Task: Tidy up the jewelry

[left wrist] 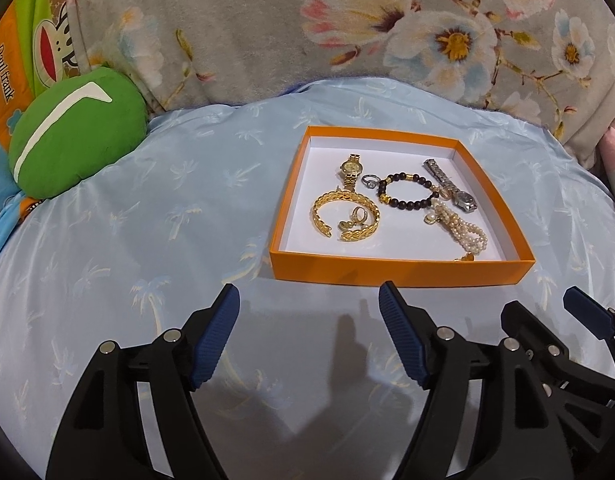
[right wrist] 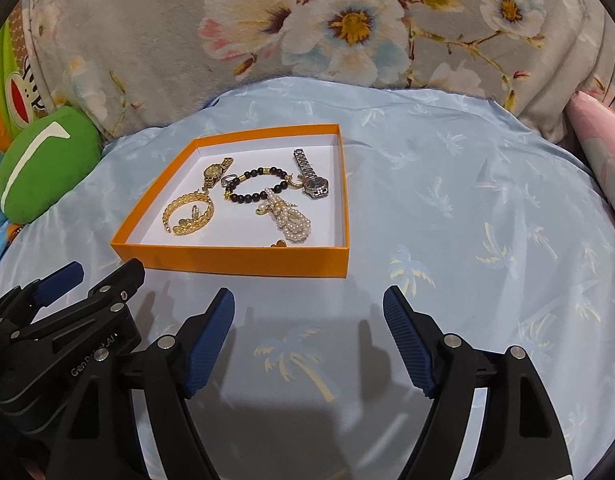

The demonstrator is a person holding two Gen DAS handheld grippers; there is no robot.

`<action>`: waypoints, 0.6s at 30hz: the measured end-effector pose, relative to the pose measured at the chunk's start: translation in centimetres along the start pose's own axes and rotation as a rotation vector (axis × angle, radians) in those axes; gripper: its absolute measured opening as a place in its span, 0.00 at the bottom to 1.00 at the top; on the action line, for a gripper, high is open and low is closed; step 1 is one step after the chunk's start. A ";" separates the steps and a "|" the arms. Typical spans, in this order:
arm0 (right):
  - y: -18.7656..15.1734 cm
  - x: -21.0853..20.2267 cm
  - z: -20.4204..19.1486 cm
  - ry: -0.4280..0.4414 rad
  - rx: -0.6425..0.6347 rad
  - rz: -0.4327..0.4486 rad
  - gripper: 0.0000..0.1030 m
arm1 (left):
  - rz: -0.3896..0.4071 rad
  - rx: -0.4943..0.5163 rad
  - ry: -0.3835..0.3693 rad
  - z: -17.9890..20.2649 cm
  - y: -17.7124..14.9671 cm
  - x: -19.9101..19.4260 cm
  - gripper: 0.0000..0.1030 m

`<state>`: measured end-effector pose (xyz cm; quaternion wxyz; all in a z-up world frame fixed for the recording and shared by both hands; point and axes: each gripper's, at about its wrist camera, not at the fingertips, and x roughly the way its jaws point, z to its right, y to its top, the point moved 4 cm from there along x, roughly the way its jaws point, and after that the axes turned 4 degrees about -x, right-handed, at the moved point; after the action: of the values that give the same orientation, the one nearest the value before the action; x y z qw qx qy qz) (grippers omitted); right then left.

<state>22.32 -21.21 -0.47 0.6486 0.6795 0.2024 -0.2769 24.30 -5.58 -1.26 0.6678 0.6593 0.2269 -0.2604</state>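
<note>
Left gripper (left wrist: 309, 300): I see its jaws apart, nothing between them, only bare sheet under the blue pads (left wrist: 215, 340).
Right gripper (right wrist: 308, 304): mine here too stands spread, empty, over the sheet; it sits just beside the left one, whose finger shows at my lower left in the right view.
Box (left wrist: 399, 270): orange, shallow, white inside, lying on the sheet just ahead of both tools; ahead and a little right of the left gripper, ahead and left of the right one. Neither tool touches it.
Gold watch (left wrist: 349, 170): far left part of the box.
Bangle (left wrist: 345, 216): gold, open-ended, nearer to me than the gold watch, with a small ring (left wrist: 359, 213) and a gold piece lying inside its curve.
Silver ring (left wrist: 369, 181): between gold watch and bead bracelet.
Bead bracelet (left wrist: 407, 192): dark beads with gold spacers, mid box.
Silver watch (left wrist: 451, 186): far right part of the box.
Pearls (left wrist: 463, 226): a bunched strand at the near right, beside the silver watch.
Sheet (left wrist: 147, 240): pale blue with palm print.
Green cushion (left wrist: 75, 132): far to the left of the tools.
Floral blanket (left wrist: 247, 32): beyond the box.
</note>
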 end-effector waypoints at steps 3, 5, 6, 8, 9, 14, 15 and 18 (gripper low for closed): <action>0.0 0.0 0.0 -0.005 0.001 0.003 0.75 | -0.003 -0.004 0.005 -0.1 0.0 0.1 0.70; 0.0 0.0 0.1 -0.005 0.001 0.003 0.75 | -0.004 -0.004 0.007 -0.1 0.0 0.1 0.70; 0.0 -0.1 0.1 -0.005 0.002 0.003 0.75 | -0.005 -0.003 0.009 -0.1 0.1 0.1 0.70; 0.0 0.0 0.1 -0.005 0.002 0.003 0.75 | -0.004 -0.001 0.012 0.0 0.1 0.1 0.70; 0.0 0.0 0.1 -0.005 0.002 0.003 0.75 | -0.005 0.000 0.013 0.0 0.1 0.1 0.70; 0.0 0.0 0.1 -0.005 0.001 0.003 0.75 | -0.005 0.002 0.015 0.0 0.0 0.2 0.70; 0.0 0.0 0.1 -0.005 0.001 0.003 0.75 | -0.005 0.002 0.015 0.0 0.0 0.2 0.70; 0.0 0.0 0.1 -0.005 0.001 0.003 0.75 | -0.004 0.002 0.017 0.0 0.0 0.2 0.70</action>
<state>22.27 -21.30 -0.45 0.6493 0.6793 0.1994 -0.2778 24.47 -5.56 -1.38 0.6646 0.6619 0.2335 -0.2563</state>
